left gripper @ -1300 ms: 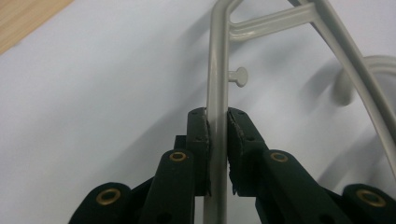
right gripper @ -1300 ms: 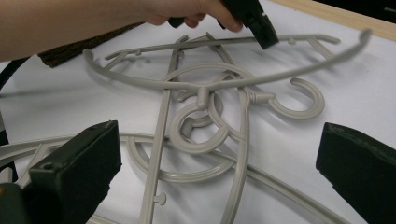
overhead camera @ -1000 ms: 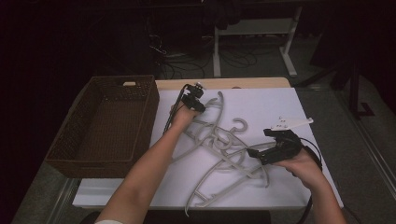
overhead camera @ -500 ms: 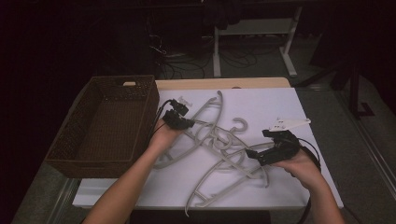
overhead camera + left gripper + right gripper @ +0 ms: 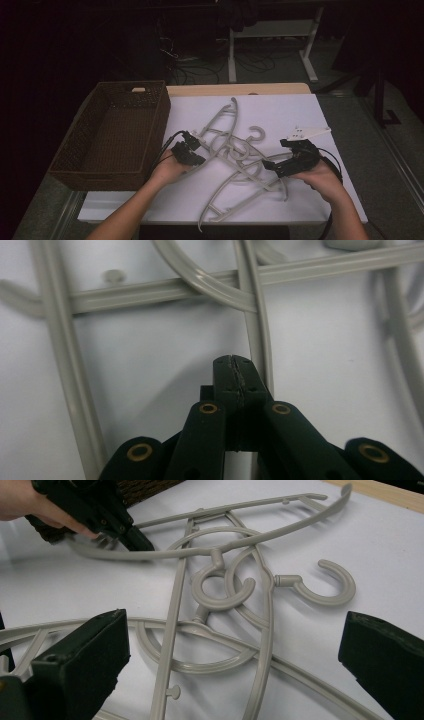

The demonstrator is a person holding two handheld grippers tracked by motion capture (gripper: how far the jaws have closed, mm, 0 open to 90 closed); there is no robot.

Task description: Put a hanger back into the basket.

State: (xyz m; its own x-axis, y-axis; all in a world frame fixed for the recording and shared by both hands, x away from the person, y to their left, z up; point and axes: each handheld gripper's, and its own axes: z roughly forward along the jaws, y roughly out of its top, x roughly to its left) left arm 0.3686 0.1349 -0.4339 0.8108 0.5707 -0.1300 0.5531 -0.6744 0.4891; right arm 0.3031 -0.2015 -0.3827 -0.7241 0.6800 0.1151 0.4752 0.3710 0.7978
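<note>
1. A tangle of grey moulded-plastic clothes hangers (image 5: 240,150) is lying spread over the middle of the white-covered table (image 5: 300,115), just to the right of a brown woven wicker basket (image 5: 159,131).
2. The left tool (image 5: 200,160) is being held low at the pile's left edge, with its jaws pressed flat together. In the left gripper view, nothing is being pinched at the left tool's tip (image 5: 235,365). A thin grey crossbar (image 5: 257,330) is running just beside that tip on the right, and whether it is being touched cannot be told.
3. The right tool (image 5: 270,167) is being held at the pile's right side, pointing left across it. In the right gripper view, its jaws (image 5: 235,622) are standing spread wide, and interlocked hooks and bars are lying ahead between them, not yet gripped. An open hook (image 5: 330,587) is lying free at the right.
4. Handling, as a judgement: each hanger is being taken as light, stiff and smooth, so slipping in the pads is likely. The hooks are threaded through one another, so the pile is expected to drag along as a single clump.
5. Grip point, as a judgement: a straight shoulder arm or crossbar at the outer edge is being favoured, away from the knotted hooks.
</note>
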